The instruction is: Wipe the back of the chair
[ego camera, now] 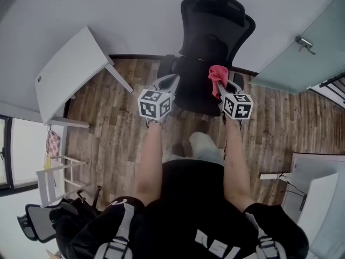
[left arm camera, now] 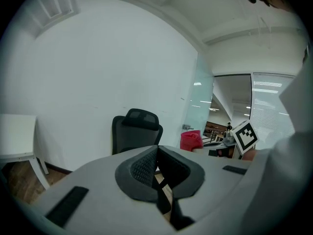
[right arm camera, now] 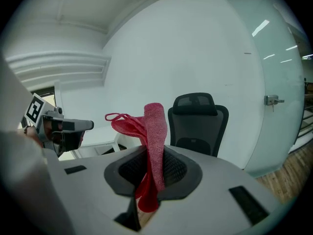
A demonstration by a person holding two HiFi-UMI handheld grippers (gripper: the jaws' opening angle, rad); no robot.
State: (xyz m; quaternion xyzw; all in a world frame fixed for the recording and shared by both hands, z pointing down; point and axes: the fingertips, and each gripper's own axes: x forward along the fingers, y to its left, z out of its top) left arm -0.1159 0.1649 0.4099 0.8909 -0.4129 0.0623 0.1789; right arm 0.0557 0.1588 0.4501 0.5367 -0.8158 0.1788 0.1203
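Your right tongs (right arm camera: 154, 173) pinch the pink cloth (right arm camera: 154, 124) upright, ready for the chair back (ego camera: 214, 28); left tongs (left arm camera: 157, 174) closed, empty.

The chair (ego camera: 214, 34) is black, the cloth (ego camera: 217, 76) pinkish red, the table (ego camera: 67, 72) white, the floor (ego camera: 108, 109) streaky brown wood grain.
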